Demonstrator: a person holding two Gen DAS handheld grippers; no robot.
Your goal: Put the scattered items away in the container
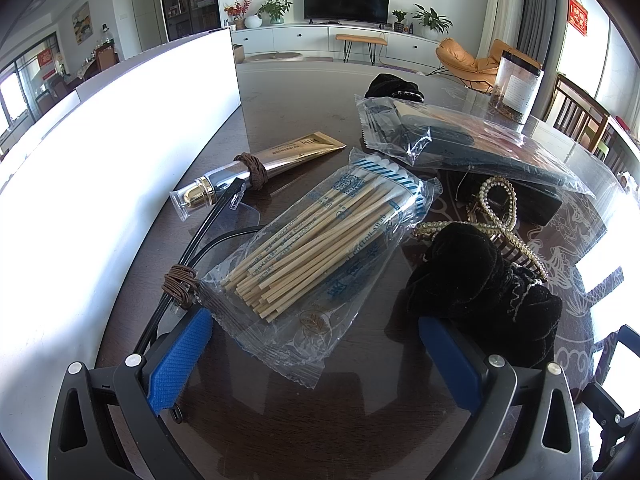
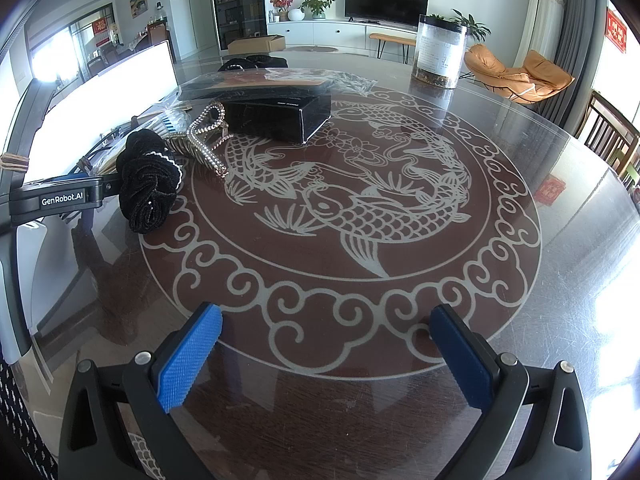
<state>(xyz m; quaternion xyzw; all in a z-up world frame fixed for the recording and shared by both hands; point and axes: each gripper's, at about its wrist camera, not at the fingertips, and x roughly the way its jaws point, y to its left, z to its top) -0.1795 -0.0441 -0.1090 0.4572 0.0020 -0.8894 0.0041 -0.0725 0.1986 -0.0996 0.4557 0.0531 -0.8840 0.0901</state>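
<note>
On the worktop [image 2: 520, 208] we note the white container [image 1: 100, 168] at left, then beside it the swab packet [image 1: 320, 248] lying between the left gripper [image 1: 316, 356]'s wide-open, empty jaws, while the right gripper [image 2: 326, 356]'s jaws also gape over bare glass.

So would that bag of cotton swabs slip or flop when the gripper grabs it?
The bag of cotton swabs looks glossy and crinkly, so probably slippery. Its loose ends would likely flop, while the bundled sticks keep the middle fairly stiff. Probably light.
</note>
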